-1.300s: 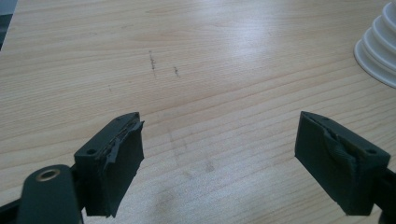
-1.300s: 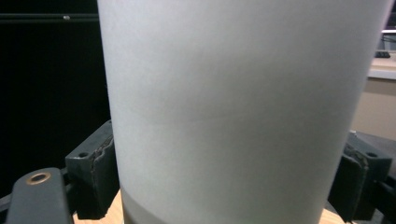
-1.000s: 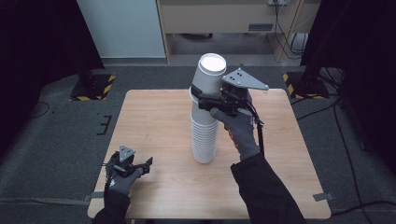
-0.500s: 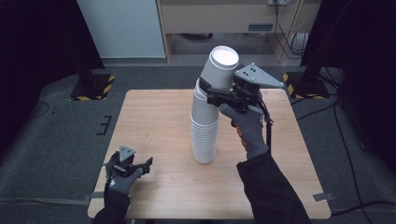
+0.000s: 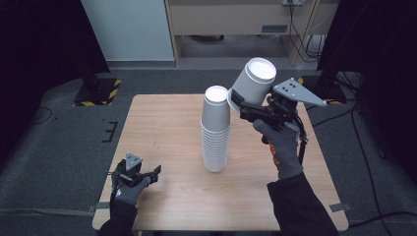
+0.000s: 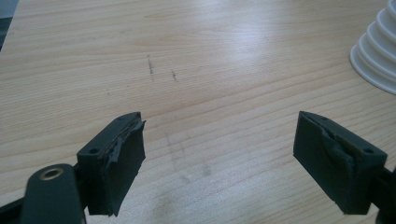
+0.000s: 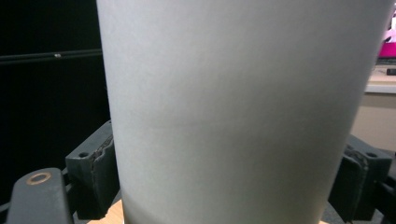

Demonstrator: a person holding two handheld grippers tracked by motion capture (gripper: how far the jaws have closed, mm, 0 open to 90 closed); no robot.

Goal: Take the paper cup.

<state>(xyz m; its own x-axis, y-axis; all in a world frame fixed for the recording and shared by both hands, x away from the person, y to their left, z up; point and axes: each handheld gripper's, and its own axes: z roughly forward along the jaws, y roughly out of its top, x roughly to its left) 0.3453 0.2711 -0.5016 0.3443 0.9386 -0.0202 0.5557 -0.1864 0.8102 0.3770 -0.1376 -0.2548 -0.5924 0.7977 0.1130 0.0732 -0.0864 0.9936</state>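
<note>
One paper cup [image 5: 253, 81] is clamped in the right gripper [image 5: 239, 105], whose jaws press on opposite sides of its wall; in the right gripper view that grey wall [image 7: 238, 107] stands between the two black pads [image 7: 95, 172], so the grasp looks firm rather than a light pinch. The cup is held upside down, flat bottom up and wide rim toward the gripper, and its long axis leans away from the vertical, up and to the right in the high view. It hangs in the air to the right of the stack of cups [image 5: 216, 130] and somewhat higher than the stack's top, close beside it but apart from it. That stack stands upright near the middle of the table [image 5: 167, 123], also bottoms up, so the held cup is free of it, and any setting down would need the cup swung upright first and carried to bare wood. The right hand [image 5: 282, 145] is much the nearer one to both cup and stack. The left gripper [image 5: 153, 173] rests low at the front left of the table, well apart from the stack, its jaws spread wide with nothing between them; the left gripper view shows bare wood and the rims at the foot of the stack [image 6: 376, 58]. By count: two grippers, one loose cup, one stack; the stacked rims number about a dozen, though they are too fine to count exactly.
</note>
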